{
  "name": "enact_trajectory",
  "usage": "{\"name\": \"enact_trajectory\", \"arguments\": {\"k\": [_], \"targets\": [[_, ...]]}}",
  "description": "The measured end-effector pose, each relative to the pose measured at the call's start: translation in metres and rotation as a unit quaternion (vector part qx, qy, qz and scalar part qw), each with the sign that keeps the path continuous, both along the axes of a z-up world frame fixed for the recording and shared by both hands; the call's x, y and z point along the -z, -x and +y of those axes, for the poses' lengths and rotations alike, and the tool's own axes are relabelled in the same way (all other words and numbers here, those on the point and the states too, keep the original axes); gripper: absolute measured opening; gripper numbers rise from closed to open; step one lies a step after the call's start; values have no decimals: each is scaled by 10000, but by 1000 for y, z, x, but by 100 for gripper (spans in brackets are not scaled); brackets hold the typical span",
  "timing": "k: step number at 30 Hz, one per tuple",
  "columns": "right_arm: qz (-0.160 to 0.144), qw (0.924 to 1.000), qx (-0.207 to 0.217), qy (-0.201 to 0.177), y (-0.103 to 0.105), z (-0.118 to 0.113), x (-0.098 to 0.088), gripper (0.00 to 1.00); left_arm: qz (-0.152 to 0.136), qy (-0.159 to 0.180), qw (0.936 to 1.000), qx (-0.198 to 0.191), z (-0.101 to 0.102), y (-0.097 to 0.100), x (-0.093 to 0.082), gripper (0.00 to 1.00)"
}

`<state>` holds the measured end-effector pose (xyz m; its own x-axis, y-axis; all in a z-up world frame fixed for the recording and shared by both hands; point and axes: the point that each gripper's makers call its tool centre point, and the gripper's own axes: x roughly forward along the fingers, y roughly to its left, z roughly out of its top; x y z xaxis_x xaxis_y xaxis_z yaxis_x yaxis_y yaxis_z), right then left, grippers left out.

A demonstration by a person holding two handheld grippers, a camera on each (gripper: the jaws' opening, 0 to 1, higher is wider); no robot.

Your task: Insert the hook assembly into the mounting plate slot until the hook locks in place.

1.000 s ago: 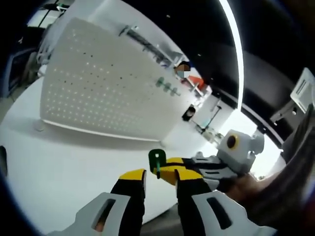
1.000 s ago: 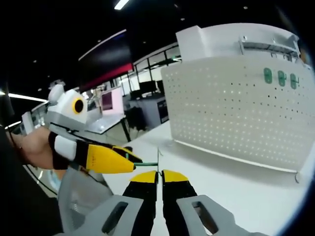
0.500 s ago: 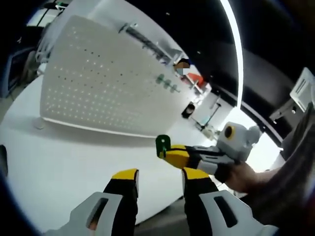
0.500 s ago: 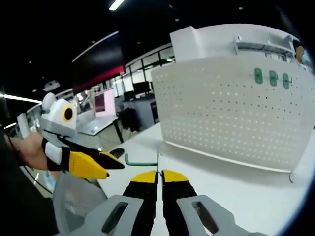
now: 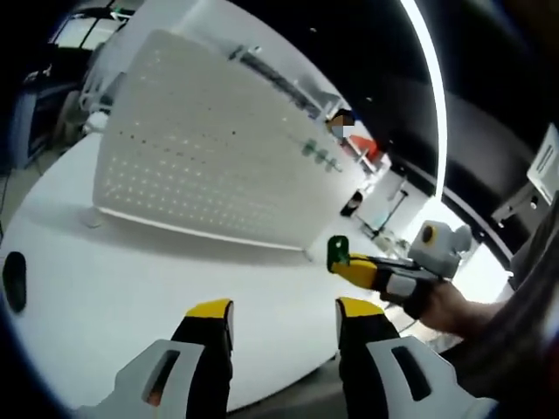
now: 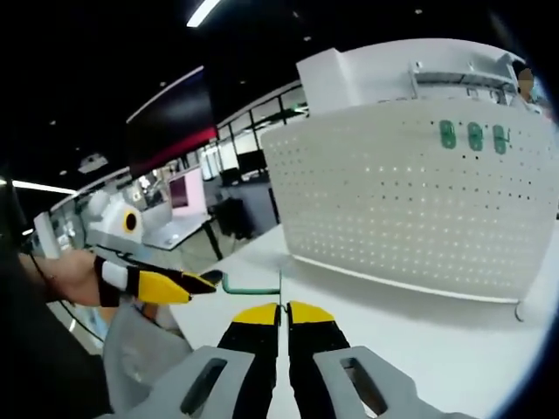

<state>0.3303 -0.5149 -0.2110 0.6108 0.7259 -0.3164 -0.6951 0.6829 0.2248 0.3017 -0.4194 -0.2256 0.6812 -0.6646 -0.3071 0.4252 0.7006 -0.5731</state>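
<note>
Right gripper view: a white pegboard (image 6: 410, 201) is stood on the white table (image 6: 419, 349), three green hooks (image 6: 472, 135) mounted far right. A green hook assembly (image 6: 253, 286) is clamped in the right gripper (image 6: 283, 311). The left gripper (image 5: 284, 307) is spread, empty.

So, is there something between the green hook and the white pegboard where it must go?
Nothing visible. The right hand-held gripper holds the green hook, and only bare white table lies between it and the pegboard.

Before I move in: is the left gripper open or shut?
Open. The left gripper shows a wide gap between its yellow tips, nothing between them.
</note>
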Motion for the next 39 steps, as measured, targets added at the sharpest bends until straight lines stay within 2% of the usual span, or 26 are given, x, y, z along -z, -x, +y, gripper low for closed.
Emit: {"name": "enact_trajectory", "arguments": {"k": [5,8,11,16,19,23,27,30,35,39], "targets": [[58,9996,-249,-148,9,6,-2,1,-64,191,9998,8,5,-6,-8,48],[270,9970,-502,-531,18,16,-6,1,-166,383,9990,177,0,-6,-18,48],[170,9958,-752,-488,25,23,-7,1,-189,582,9974,373,-5,-6,-23,46],[115,9922,-1103,-561,35,35,-13,1,-261,636,9961,561,-11,-3,-29,45],[125,9883,-1324,-744,42,42,-19,1,-274,956,9924,725,-18,0,-37,45],[165,9849,-1483,-872,46,47,-22,1,-283,1251,9872,950,-26,7,-46,38],[233,9814,-1639,-974,52,50,-25,1,-308,1365,9847,1043,-30,10,-51,37],[307,9772,-1752,-1161,56,54,-28,1,-260,1546,9804,1195,-35,13,-55,35],[439,9712,-1905,-1365,61,57,-31,1,-250,1656,9756,1419,-43,19,-59,27],[491,9695,-1971,-1374,63,58,-30,1,-245,1772,9712,1574,-46,23,-62,19]]}}
